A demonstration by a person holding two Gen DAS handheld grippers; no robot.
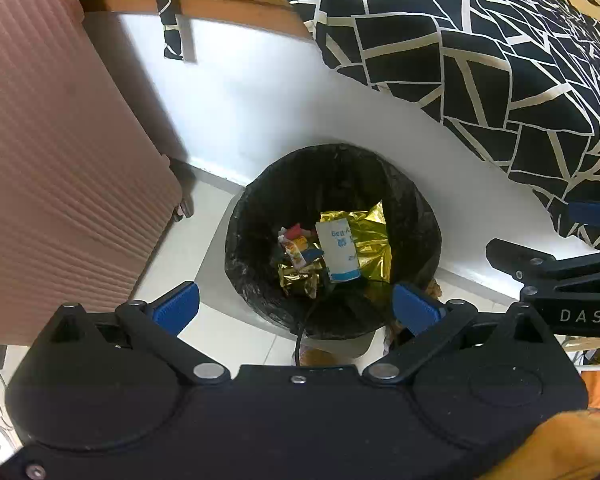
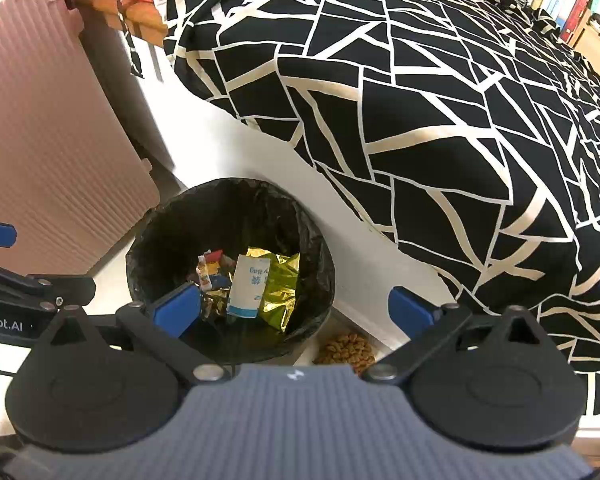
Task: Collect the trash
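- Trash at the bottom of a round bin lined with a black plastic bag, lower centre of the left wrist frame: crumpled gold foil wrapper, white and blue paper packet, small colourful snack wrappers.
- Far left of that frame: ribbed pink hard-shell suitcase, standing on the pale tiled floor, near the bin but apart from it.
- Bottom of frame: left gripper, blue-padded fingers spread wide, holding nothing, hovering over the near rim of the bin.
- Upper right: black quilt with cream line pattern, draped over a white bed side just behind the bin.
- Right edge: black body of the other gripper, lettered "DAS".
- Right wrist frame, left to right: same suitcase; lined bin in lower centre with the trash inside; right gripper, fingers parted wide and empty, left finger over the bin opening, right finger over the bed side; patterned quilt filling the right.
- Below the bin, bottom centre: pile of brown pellets on the floor.
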